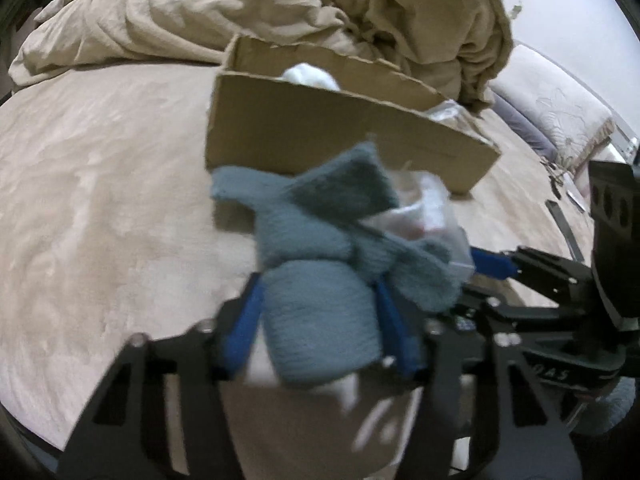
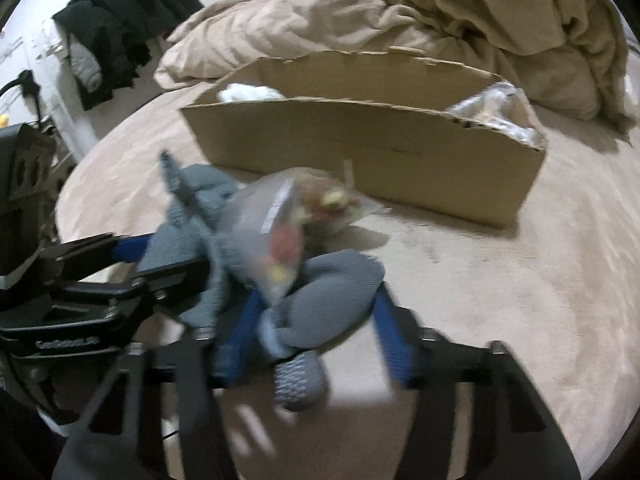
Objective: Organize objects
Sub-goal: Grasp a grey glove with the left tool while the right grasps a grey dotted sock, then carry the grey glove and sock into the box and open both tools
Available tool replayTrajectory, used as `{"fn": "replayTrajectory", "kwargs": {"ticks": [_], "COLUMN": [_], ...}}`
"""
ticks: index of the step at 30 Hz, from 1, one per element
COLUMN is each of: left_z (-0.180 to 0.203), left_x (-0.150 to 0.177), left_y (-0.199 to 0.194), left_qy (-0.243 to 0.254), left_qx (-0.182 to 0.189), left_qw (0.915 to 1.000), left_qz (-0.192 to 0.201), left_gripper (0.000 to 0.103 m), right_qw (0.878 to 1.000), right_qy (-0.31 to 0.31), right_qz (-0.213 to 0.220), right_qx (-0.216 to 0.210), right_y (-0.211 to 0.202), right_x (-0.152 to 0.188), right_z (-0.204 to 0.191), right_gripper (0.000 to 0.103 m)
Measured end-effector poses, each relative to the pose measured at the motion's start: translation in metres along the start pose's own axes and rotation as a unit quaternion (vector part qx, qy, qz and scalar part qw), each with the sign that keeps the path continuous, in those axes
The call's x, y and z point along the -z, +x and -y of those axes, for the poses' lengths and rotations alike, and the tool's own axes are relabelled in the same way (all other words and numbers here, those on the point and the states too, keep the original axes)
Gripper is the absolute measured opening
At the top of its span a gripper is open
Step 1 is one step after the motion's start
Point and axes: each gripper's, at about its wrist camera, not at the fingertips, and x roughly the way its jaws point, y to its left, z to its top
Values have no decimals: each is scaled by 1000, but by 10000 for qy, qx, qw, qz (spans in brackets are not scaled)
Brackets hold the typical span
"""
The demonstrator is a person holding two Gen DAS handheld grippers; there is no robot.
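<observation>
- The bed (image 1: 100, 200) is lying under everything, covered in a soft tan sheet, and a big crumpled blanket (image 1: 280, 12) is piling up at the back
- A long cardboard box (image 2: 360, 152) is sitting open on the bed in front of the blanket; something white (image 2: 248, 92) is poking out at one end and something clear and shiny (image 2: 492, 104) at the other
- Just in front of the box, a little heap is lying on the bed: a blue-grey sock (image 1: 320, 312), a grey sock (image 2: 332, 288) and a clear plastic bag (image 2: 304, 216) with red and yellow bits inside
- The left gripper (image 1: 320, 300) is squeezing the rolled blue-grey sock, with one blue pad pressing on each side of the roll
- The right gripper (image 2: 316, 312) is closing its fingers around the bunched grey sock, which is filling the space between them; the picture is too blurry to tell if the pads are pressing yet
- The socks are looking soft, light and squashy, so they are likely bending and flopping when lifted; holding the thick rolled middle is looking safest, because loose ends are slipping out easily
- The bag is looking thin, crinkly and slippery, and it is lying across both socks, so it may be sliding off or coming along when the socks are going up
</observation>
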Motion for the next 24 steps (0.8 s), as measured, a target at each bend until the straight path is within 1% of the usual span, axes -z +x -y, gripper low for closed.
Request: {"fn": "replayTrajectory", "kwargs": {"ticks": [2, 5, 9, 16, 24], "left_z": [1, 0, 0, 2, 4], "left_x": [2, 4, 6, 2, -9], "left_y": [-3, -10, -22, -45, -70], "left_qy": [43, -34, -39, -51, -52], "left_qx": [-62, -20, -11, -48, -40], "left_qw": [10000, 9999, 9999, 9993, 9983], "left_qz": [43, 93, 161, 358, 585], "left_gripper": [47, 44, 43, 43, 43], "right_qw": [10000, 9999, 9998, 9997, 9975], "right_qy": [-79, 1, 99, 146, 233], "right_qz": [6, 16, 75, 217, 642], "right_qx": [-5, -121, -140, -40, 172], "right_y": [-3, -7, -20, -43, -83], "right_x": [1, 3, 4, 4, -7], "right_z": [-3, -1, 4, 3, 12], "right_gripper": [43, 37, 31, 30, 30]}}
